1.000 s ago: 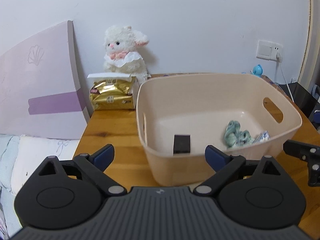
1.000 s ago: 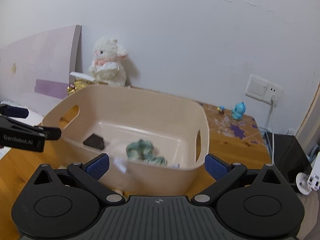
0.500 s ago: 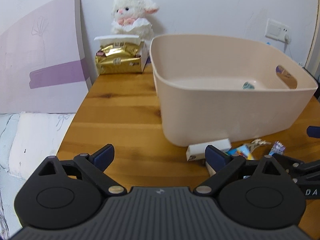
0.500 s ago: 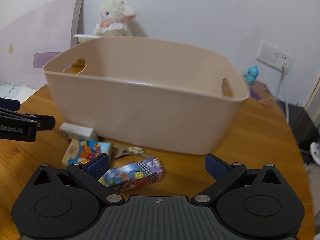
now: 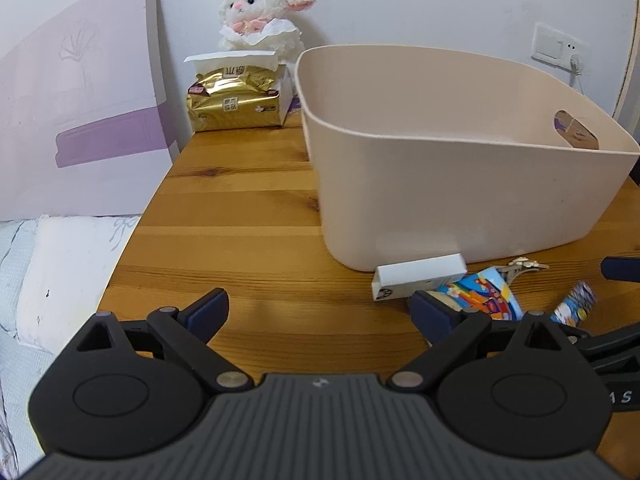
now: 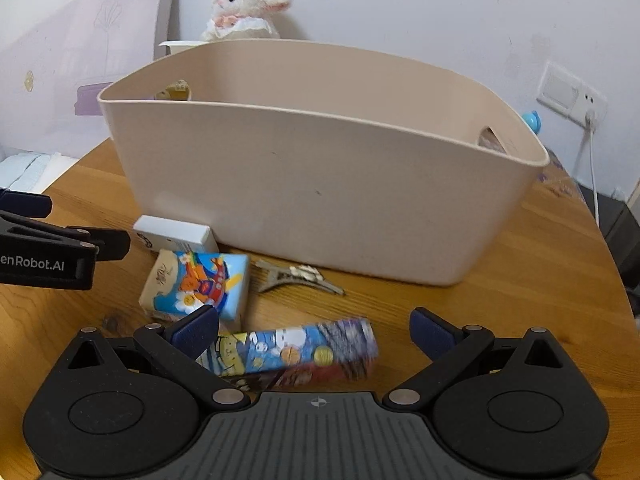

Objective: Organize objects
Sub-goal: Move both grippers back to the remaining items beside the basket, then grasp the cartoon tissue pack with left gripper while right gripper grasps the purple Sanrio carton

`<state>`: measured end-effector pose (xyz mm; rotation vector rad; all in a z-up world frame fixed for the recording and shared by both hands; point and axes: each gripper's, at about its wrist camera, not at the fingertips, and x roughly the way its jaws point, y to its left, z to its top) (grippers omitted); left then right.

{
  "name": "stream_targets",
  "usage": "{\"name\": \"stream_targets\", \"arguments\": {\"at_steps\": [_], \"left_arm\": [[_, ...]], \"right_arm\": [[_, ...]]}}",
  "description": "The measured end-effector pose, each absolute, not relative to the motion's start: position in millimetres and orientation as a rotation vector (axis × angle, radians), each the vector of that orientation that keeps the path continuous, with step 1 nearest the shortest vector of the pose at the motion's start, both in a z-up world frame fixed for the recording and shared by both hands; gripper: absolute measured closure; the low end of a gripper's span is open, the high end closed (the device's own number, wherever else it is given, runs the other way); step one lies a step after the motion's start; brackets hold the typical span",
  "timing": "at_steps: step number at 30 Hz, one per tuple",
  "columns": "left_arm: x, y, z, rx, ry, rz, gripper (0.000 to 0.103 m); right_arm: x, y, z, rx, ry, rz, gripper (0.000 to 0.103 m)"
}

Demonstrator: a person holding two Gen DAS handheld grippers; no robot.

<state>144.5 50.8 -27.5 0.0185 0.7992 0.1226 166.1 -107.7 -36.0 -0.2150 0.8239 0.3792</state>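
A beige plastic bin [image 5: 460, 184] [image 6: 320, 184] stands on the wooden table. In front of it lie a white box [image 5: 420, 276] [image 6: 172, 234], a cartoon tissue pack [image 5: 480, 296] [image 6: 200, 284], a metal hair clip [image 6: 296, 278] [image 5: 524, 265] and a long blue printed box [image 6: 296, 350] [image 5: 576, 308]. My right gripper [image 6: 316, 328] is open, low over the table, with the blue box between its fingers. My left gripper [image 5: 318, 306] is open and empty, left of the white box. The bin's inside is hidden.
A white plush lamb [image 5: 260, 16] and a gold tissue pack [image 5: 234, 98] stand at the back. A lilac board [image 5: 80, 120] leans at the left, with bedding [image 5: 40, 264] below the table edge. A wall socket [image 6: 568, 94] and cable are at right.
Both grippers dropped from above the bin to table height in front of it. The right gripper has closed in on the blue box, which now sits between its fingers.
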Motion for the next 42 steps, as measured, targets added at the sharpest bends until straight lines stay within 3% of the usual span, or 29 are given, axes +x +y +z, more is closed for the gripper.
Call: {"name": "stream_targets", "arguments": {"at_steps": [17,34,42], "left_arm": [[141.5,47.8,-27.3,-0.005,0.789,0.129,0.005],[145.4,11.4,-34.2,-0.049,0.821,0.005,0.005],[155.3,-12.4,-46.2,-0.087,0.847,-0.024,0.005]], "right_arm": [[144.7,-112.5,-45.0,-0.315,0.809,0.348,0.000],[135.6,-163.3,-46.7,-0.195,0.863,0.332,0.001],[134.8,-161.9,-53.2,-0.192,0.866,0.398,0.037]]}}
